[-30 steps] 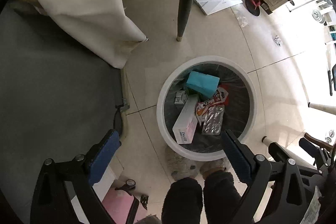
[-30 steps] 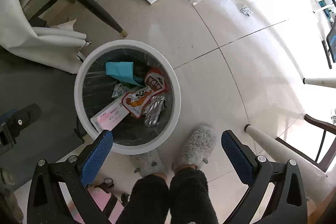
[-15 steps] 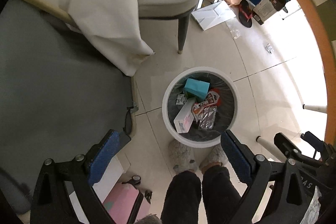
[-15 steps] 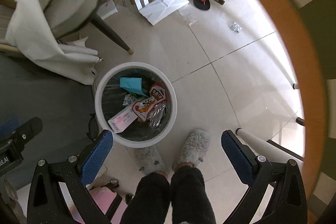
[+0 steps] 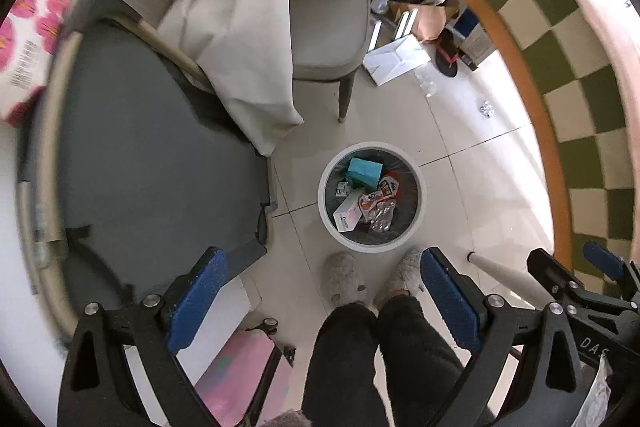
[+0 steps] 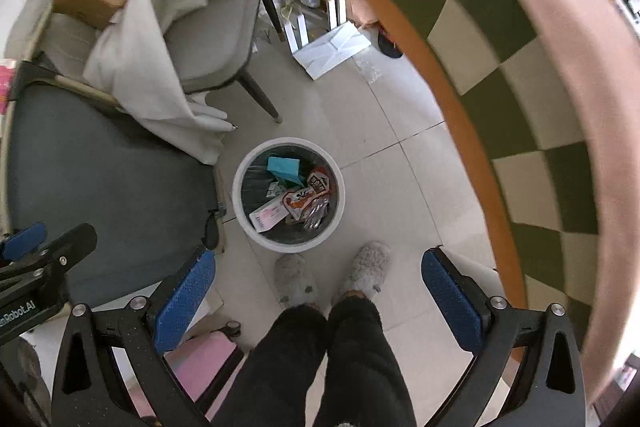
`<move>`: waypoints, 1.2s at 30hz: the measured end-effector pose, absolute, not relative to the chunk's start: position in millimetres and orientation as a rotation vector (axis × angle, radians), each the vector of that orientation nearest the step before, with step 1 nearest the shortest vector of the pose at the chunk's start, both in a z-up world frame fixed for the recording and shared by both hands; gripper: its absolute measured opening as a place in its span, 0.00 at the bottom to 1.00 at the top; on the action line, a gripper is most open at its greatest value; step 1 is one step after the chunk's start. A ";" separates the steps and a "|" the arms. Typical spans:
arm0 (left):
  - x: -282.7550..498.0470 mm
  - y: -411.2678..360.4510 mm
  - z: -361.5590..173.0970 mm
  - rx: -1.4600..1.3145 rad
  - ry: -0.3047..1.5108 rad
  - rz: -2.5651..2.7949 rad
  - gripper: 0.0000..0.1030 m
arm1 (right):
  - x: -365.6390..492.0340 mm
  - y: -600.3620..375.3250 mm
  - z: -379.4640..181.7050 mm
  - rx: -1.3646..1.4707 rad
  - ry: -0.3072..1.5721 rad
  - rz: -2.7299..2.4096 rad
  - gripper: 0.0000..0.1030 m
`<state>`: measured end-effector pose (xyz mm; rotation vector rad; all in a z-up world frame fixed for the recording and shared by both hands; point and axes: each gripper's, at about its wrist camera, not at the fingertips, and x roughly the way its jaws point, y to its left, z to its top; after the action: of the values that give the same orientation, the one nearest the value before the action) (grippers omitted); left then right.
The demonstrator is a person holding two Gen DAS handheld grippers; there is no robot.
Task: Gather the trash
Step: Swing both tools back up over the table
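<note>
The bin [image 5: 371, 197] stands on the tiled floor [image 5: 472, 195], just in front of the person's two slippers [image 5: 342, 279]. Inside it lie a teal box [image 5: 363, 171], a white carton [image 5: 347, 211], a snack wrapper [image 5: 380, 193] and a silver foil pack [image 5: 382, 219]. The left gripper [image 5: 324, 297] is high above the floor, its jaws spread wide and holding nothing. The right gripper [image 6: 320, 301] is also high, jaws wide apart and empty. A grey chair [image 5: 328, 27] with a cloth [image 5: 248, 67] stands beyond the bin.
</note>
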<state>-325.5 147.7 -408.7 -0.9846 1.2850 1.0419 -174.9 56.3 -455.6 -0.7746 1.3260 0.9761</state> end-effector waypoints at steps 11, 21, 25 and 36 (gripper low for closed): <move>-316.4 136.0 -287.4 -0.834 1.241 1.079 0.96 | -163.0 17.2 -324.4 -0.551 1.363 1.003 1.00; -182.0 154.7 -185.8 -0.544 1.107 0.995 0.96 | -33.5 -22.4 -227.9 -0.217 1.283 0.869 1.00; -90.8 159.9 -181.8 -0.367 1.121 0.899 0.96 | 60.2 -58.6 -215.6 -0.123 1.286 0.736 1.00; 197.6 181.6 -254.3 0.030 1.306 0.471 0.96 | 320.0 -144.9 -297.3 0.033 1.451 0.400 1.00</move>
<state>197.6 181.6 -254.3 0.0303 1.3060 0.4705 320.0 -144.9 -297.3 0.0334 1.4508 0.4001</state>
